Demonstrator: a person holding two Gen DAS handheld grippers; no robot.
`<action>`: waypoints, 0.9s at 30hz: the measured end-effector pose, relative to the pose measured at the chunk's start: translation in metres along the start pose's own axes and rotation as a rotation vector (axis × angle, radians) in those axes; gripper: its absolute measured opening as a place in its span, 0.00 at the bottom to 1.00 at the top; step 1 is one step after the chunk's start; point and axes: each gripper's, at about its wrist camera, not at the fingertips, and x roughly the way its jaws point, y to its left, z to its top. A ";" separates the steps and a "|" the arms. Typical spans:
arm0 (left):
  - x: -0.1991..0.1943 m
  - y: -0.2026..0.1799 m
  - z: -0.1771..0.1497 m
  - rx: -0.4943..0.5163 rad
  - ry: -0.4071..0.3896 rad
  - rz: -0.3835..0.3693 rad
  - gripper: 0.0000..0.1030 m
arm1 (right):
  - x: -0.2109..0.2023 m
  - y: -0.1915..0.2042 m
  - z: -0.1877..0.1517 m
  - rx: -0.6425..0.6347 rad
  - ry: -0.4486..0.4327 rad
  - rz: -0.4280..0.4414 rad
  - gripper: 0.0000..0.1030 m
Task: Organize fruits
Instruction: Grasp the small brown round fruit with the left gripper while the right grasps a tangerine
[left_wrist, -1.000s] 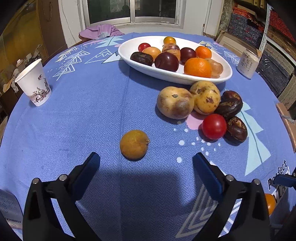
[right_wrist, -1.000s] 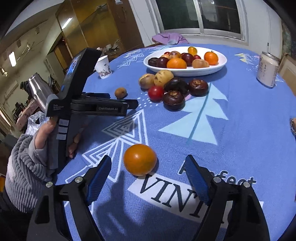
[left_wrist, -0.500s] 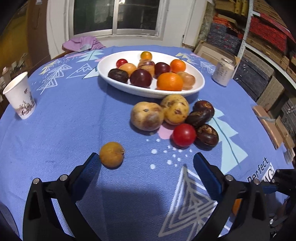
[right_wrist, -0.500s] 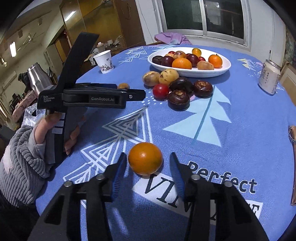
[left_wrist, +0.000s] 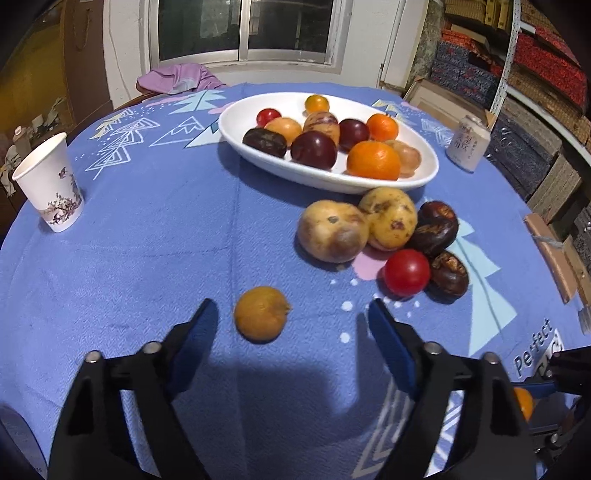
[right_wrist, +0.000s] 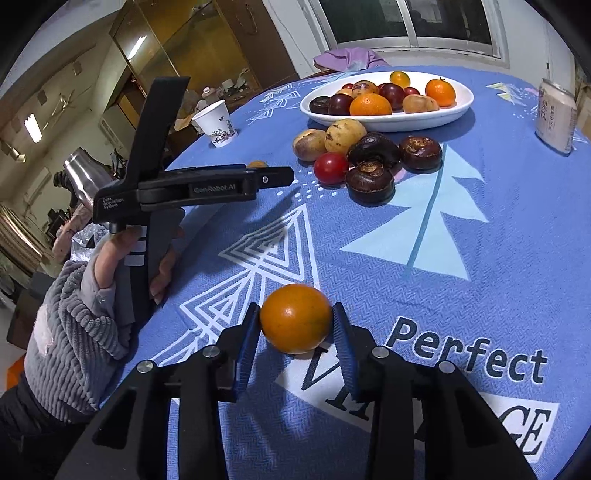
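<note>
The right gripper (right_wrist: 295, 325) is closing, its blue pads against both sides of an orange (right_wrist: 295, 318) resting on the blue tablecloth (right_wrist: 480, 266), printed "Perfect". The left gripper (left_wrist: 291, 325), body marked "GenRobot.AI", is closing about half open; a small brownish-orange fruit (left_wrist: 261, 313) lies between its tips, nearer the left one, untouched. Beyond stand the white fruit dish (left_wrist: 424, 177), a paper cup (left_wrist: 50, 182) and a window.

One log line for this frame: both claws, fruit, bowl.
right claw: closing around orange | left claw: closing, brown fruit between, untouched | bowl: part-filled
</note>
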 end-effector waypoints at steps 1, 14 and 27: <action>0.000 0.001 0.000 -0.002 -0.002 0.007 0.67 | 0.000 0.000 0.000 0.002 0.000 0.005 0.39; -0.005 -0.007 -0.004 0.043 -0.022 0.027 0.54 | 0.002 0.016 0.002 -0.128 0.022 -0.059 0.38; -0.014 0.000 -0.007 0.019 -0.037 -0.002 0.28 | -0.004 0.024 -0.003 -0.198 -0.001 -0.135 0.38</action>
